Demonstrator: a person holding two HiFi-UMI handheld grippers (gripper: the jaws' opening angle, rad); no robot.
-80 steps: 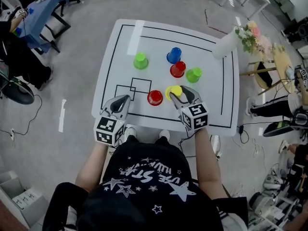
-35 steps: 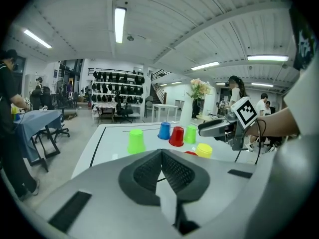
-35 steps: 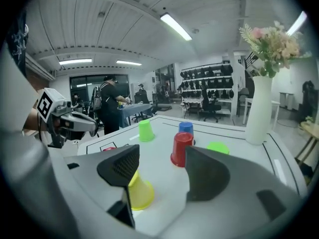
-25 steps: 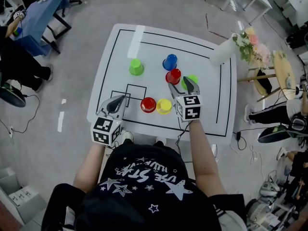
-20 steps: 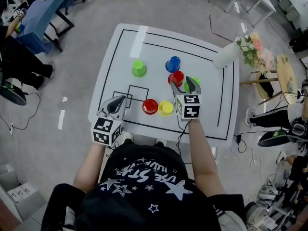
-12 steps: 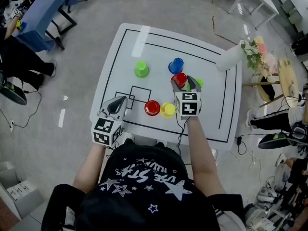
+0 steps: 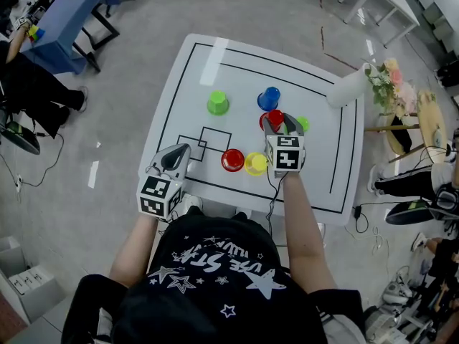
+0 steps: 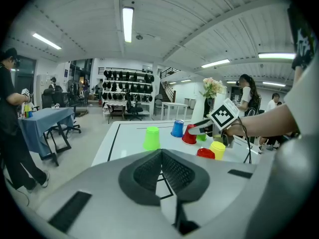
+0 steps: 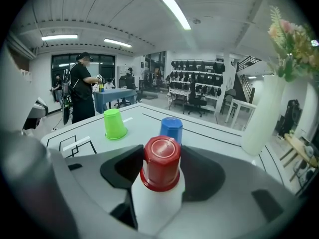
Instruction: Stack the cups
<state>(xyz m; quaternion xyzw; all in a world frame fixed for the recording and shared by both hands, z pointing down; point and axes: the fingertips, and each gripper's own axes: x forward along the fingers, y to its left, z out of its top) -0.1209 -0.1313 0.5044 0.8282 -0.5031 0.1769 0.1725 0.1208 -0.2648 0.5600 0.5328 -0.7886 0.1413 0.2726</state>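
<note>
The left gripper (image 7: 177,156) sits at the near-left edge of the worktop (image 7: 179,77), jaws together and empty. The right gripper (image 7: 278,122) has left the yellow cup (image 7: 256,163) for the far red cup (image 9: 161,164), upside down just before the blue cup (image 9: 171,129) — its jaws have just been closing and now clamp the red cup's sides, so a lift likely follows.

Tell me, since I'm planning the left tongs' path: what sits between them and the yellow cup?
The near red cup stands between the left tongs and the yellow cup, close beside the yellow one. The head view shows this.
</note>
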